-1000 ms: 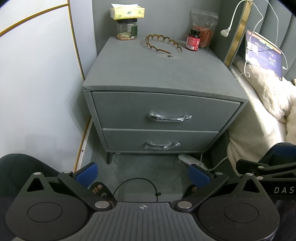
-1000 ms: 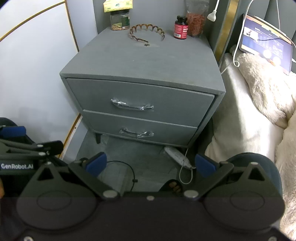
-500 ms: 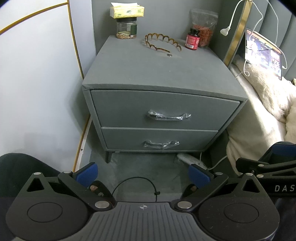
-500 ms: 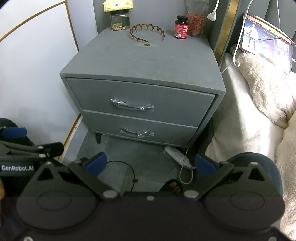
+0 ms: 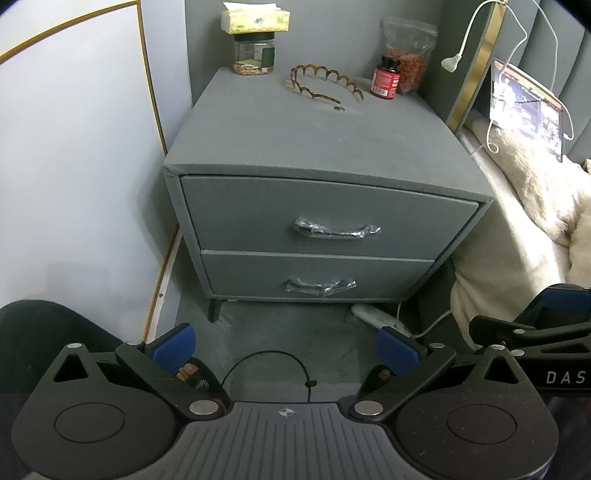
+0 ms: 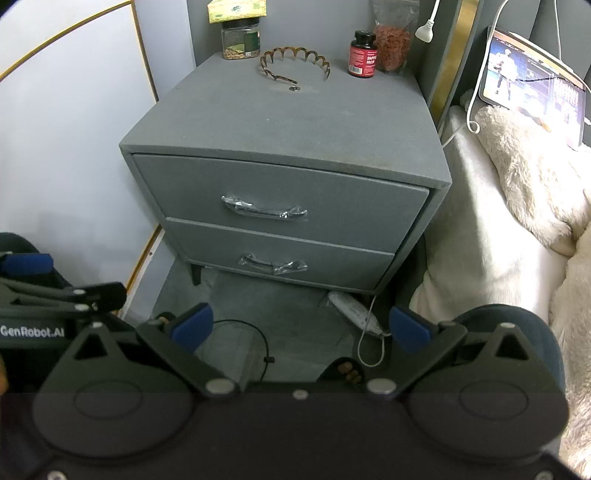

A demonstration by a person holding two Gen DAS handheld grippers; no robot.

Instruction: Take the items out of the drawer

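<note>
A grey fabric nightstand (image 5: 314,147) (image 6: 288,122) stands ahead with two closed drawers. The top drawer (image 5: 325,216) (image 6: 280,199) carries a plastic-wrapped metal handle (image 5: 334,230) (image 6: 264,211). The bottom drawer (image 5: 314,275) (image 6: 277,254) has a like handle (image 5: 319,286) (image 6: 272,264). Nothing inside either drawer shows. My left gripper (image 5: 286,347) hangs open over the floor, well short of the drawers. My right gripper (image 6: 301,328) is also open and empty, beside the left one.
On the nightstand top: a jar (image 5: 255,55) under a tissue pack (image 5: 255,18), a brown headband (image 5: 321,83), a red pill bottle (image 5: 386,77), a snack bag (image 5: 408,55). A bed with a fluffy blanket (image 6: 517,192) and a tablet (image 6: 532,74) lies right; a wall (image 5: 74,166) stands left. A power strip (image 6: 354,310) lies on the floor.
Both views have shifted only slightly; the nightstand sits a touch lower in the frames. Both grippers stay open and the drawers stay closed.
</note>
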